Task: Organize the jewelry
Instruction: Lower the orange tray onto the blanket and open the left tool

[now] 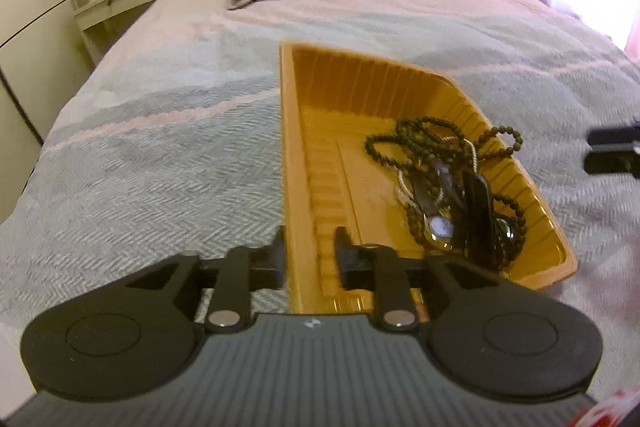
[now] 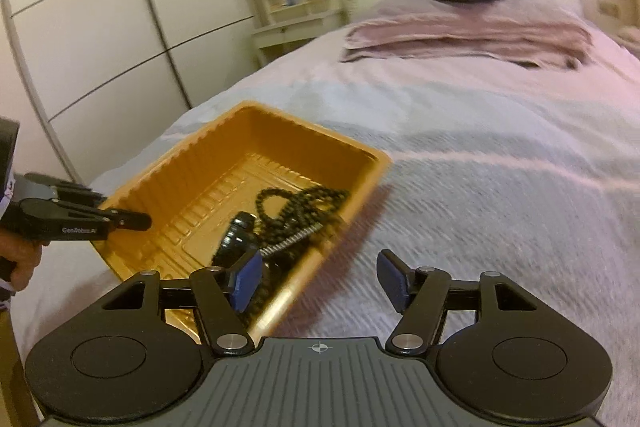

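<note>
Orange plastic tray [image 1: 304, 131] on the bed [image 1: 168, 131], its near-left rim clenched in my left gripper [image 1: 310, 259], holds tangled beads [image 1: 432, 143] and watches [image 1: 440, 227] along its right wall, beside my released right gripper [image 2: 320, 279], likely steadying before sorting.

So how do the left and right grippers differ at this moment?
The left gripper has its fingers straddling the wall of the orange tray, one inside and one outside; the right gripper holds nothing. The left's jaws are narrowly set around that wall, the right's are spread wide over the bedspread. The left's fingers look black, the right's pads blue. Both hover at the tray's near end.
</note>
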Tool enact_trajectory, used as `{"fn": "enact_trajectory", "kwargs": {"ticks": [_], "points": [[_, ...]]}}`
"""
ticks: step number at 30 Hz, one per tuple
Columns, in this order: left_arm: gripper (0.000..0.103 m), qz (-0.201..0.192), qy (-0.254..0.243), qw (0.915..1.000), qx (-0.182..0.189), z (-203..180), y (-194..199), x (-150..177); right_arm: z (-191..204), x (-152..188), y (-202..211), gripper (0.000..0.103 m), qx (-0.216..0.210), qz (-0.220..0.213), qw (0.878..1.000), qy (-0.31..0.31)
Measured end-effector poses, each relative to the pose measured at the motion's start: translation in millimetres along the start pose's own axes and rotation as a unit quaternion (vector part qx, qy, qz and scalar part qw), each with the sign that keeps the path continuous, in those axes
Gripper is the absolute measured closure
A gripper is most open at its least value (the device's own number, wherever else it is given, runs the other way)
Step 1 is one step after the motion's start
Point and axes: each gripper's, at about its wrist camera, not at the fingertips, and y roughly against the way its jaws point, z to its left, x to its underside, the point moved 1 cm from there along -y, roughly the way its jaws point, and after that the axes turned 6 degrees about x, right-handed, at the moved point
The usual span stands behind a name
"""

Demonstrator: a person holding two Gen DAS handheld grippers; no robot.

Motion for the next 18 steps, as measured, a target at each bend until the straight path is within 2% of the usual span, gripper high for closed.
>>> {"fn": "enact_trajectory", "kwargs": {"ticks": [5,11,13,17,18], "points": [[0.072,-0.025,0.025,0.9993,-0.007,12.8,20.4,5.6,-14.7,20.1,15.6,0.034,0.024,0.007,0.999,-0.046],[0.058,-0.068,0.04,0.9967,-0.016,8.6,57.0,14.5,-28.6,48.8,38.9,0.03,0.05,0.024,0.993,-0.104],[0.043,-0.079,0.044,0.9958,-0.016,4.0,67.3,17.4,-31.4,55.6,46.7,0.026,0.061,0.033,0.991,-0.118],[0.026,-0.091,0.072,0.9933,0.005,-10.0,82.4,28.1,-32.6,62.6,64.1,0.02,0.087,0.039,0.987,-0.127],[0.017,-0.091,0.079,0.9927,0.009,-15.3,84.9,32.1,-32.3,64.0,68.1,0.019,0.09,0.038,0.987,-0.127]]}}
